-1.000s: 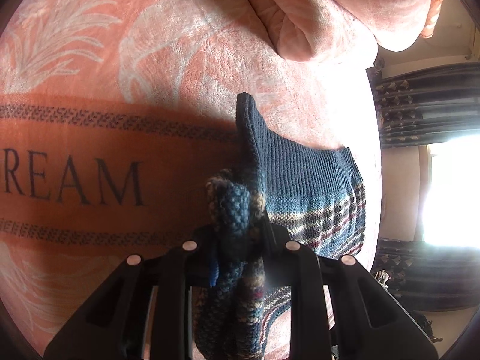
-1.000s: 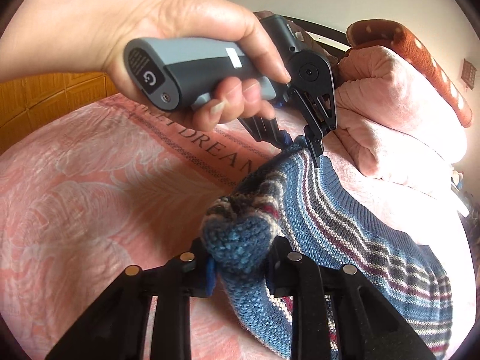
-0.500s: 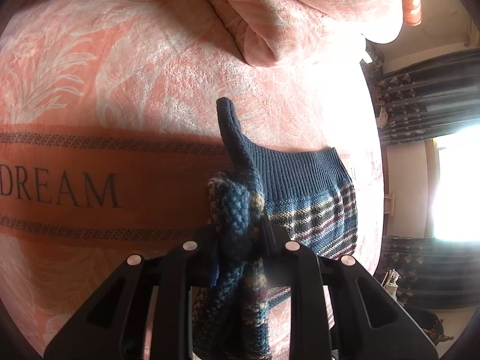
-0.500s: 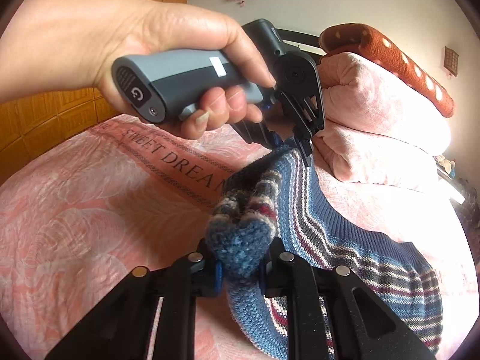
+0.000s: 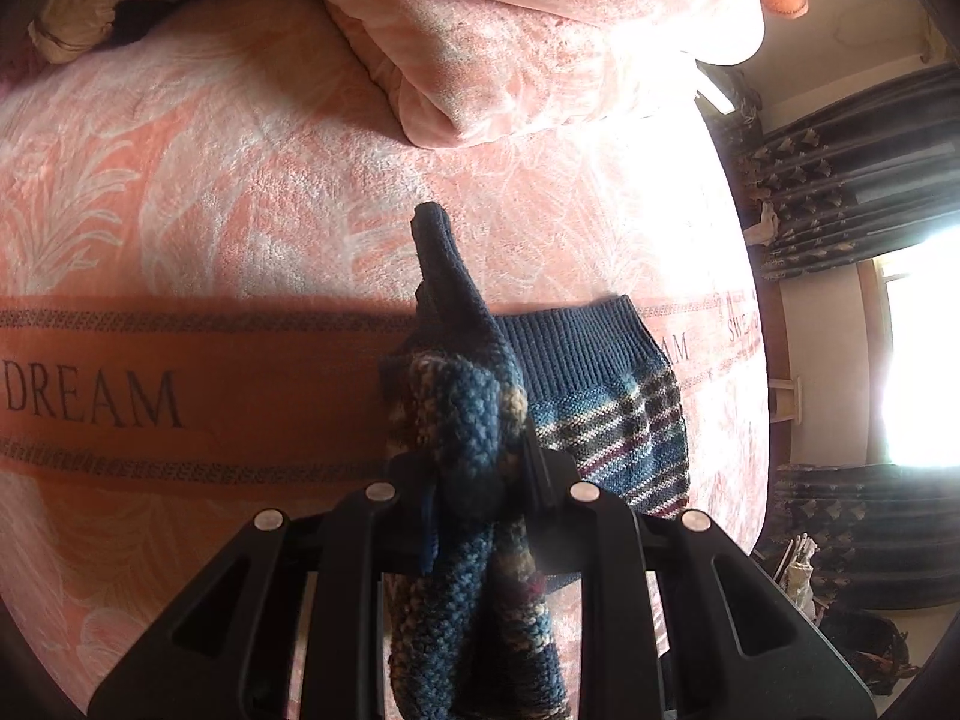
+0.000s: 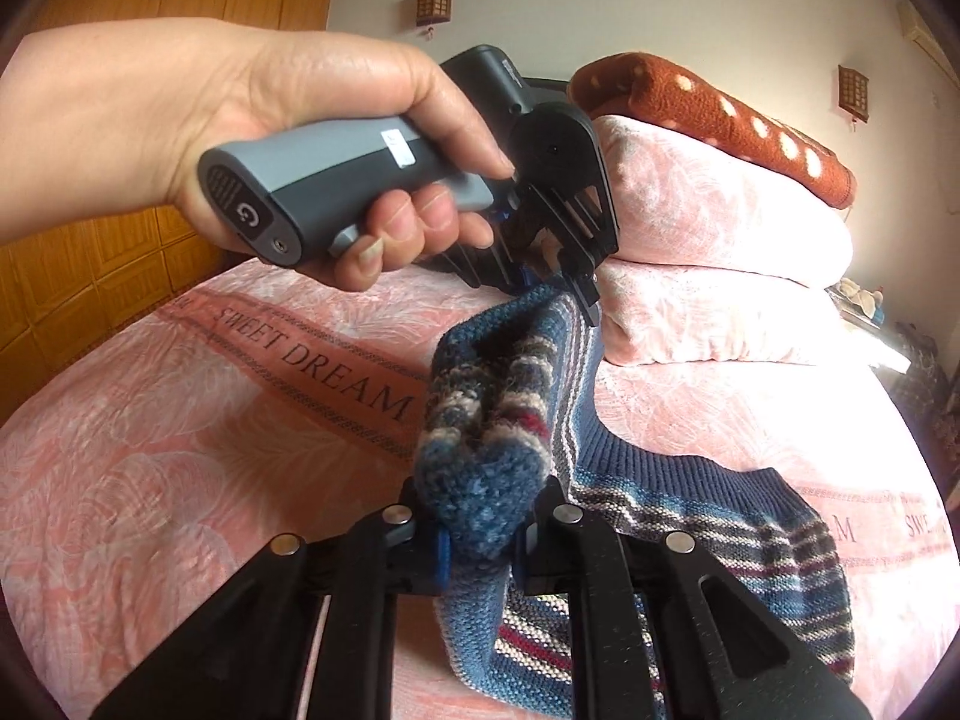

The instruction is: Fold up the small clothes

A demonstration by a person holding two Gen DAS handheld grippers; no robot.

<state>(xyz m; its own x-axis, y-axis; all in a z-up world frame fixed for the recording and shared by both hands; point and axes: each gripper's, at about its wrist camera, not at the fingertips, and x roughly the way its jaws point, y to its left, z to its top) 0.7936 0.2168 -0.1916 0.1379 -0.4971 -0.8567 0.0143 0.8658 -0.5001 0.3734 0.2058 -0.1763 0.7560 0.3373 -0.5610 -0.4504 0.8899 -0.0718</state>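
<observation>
Right wrist view: the right gripper pinches a bunched edge of a blue striped sweater. A hand holds the left gripper, which clamps another edge higher up. The sweater's bottom part lies on the pink bed, near 2 stacked pillows.

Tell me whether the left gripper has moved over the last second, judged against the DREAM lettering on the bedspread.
Yes. In its own view the DREAM lettering has slid rightward, so the left gripper, shut on the knitted garment, has shifted left along the bedspread.
</observation>
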